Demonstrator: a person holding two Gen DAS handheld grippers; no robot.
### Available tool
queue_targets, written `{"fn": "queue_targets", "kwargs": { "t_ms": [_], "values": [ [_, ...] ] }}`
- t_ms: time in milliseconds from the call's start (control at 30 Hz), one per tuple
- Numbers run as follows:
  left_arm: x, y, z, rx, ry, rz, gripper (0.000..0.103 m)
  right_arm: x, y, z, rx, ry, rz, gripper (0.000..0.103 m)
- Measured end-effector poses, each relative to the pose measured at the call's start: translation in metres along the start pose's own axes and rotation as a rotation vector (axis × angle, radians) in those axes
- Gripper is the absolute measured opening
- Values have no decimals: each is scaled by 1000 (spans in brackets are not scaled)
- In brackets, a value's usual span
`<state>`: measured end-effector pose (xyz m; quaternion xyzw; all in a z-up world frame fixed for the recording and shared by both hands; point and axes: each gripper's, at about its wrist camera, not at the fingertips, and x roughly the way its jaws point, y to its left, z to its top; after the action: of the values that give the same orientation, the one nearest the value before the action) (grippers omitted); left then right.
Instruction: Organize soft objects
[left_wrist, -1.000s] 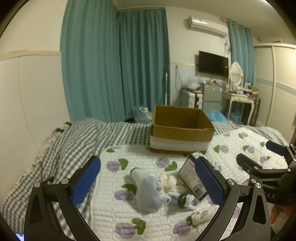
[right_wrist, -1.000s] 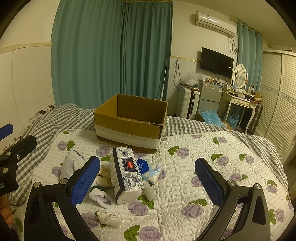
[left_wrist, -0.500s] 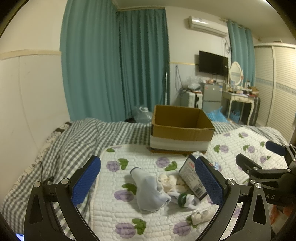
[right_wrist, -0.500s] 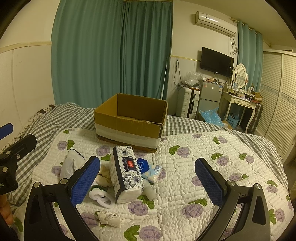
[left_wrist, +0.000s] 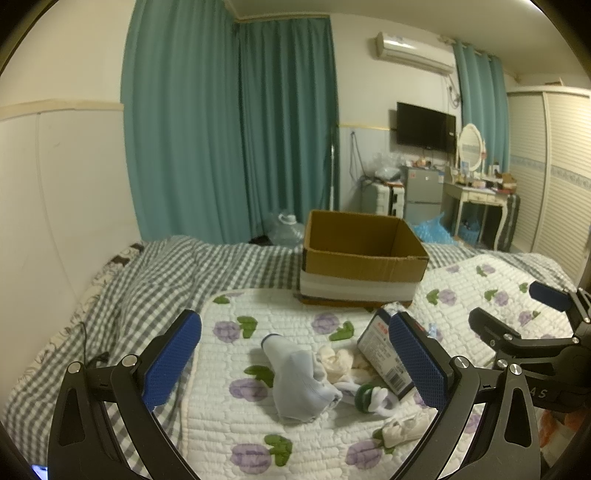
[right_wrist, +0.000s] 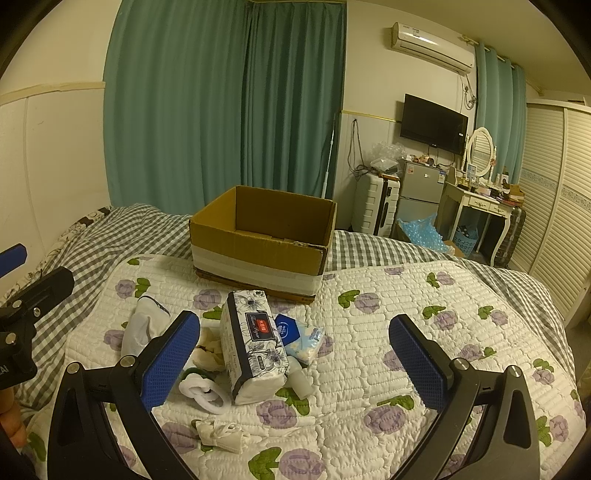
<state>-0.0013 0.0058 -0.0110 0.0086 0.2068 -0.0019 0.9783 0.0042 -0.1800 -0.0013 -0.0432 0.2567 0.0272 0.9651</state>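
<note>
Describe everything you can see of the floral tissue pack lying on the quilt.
The tissue pack is a soft plastic-wrapped brick, white with dark floral print, a dark band and a red label on top. It lies on the flowered quilt in front of the cardboard box, apart from it. A small blue-and-white packet presses against its right side; cream cloth and a rolled white sock lie along its left. Neither gripper touches it.

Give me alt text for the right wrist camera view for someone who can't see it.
An open right gripper with blue pads hovers above a white floral quilt, where a floral-printed tissue pack, small blue-and-white tissue packet, and white socks lie in a loose pile. Behind them stands an open, empty brown cardboard box; the left gripper shows at the left edge.
</note>
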Motion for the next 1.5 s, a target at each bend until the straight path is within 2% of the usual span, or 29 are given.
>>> {"fn": "queue_targets", "kwargs": {
  "t_ms": [300,433,533,667,800,933,1000,1167,1233,1267,1333,1367,1500],
  "values": [
    [-27,2,10,9,5,8,103,-19,4,15,1,-31,21,103],
    [-40,4,7,20,52,19,103,-38,4,21,-2,-38,42,103],
    [-40,8,-12,14,122,27,103,-44,8,16,-21,-13,51,103],
    [-24,14,-51,-16,224,38,103,-34,17,-13,-42,77,77,103],
    [2,10,-83,11,311,59,103,-1,32,-55,-93,206,90,103],
    [16,8,-98,26,342,56,103,36,45,-86,-115,320,132,101],
    [20,10,-103,30,352,64,103,54,50,-94,-104,363,149,96],
    [31,23,-107,-11,386,61,103,82,60,-105,-79,408,184,96],
    [33,23,-107,-17,385,63,103,92,65,-110,-89,430,177,89],
    [33,23,-107,-16,383,62,103,96,66,-113,-89,443,173,78],
    [33,21,-106,-11,379,58,103,102,64,-119,-80,468,172,68],
    [32,20,-106,-6,378,57,103,100,63,-118,-74,463,172,57],
    [32,16,-99,1,363,40,103,78,53,-105,-73,407,162,57]
  ]
}}
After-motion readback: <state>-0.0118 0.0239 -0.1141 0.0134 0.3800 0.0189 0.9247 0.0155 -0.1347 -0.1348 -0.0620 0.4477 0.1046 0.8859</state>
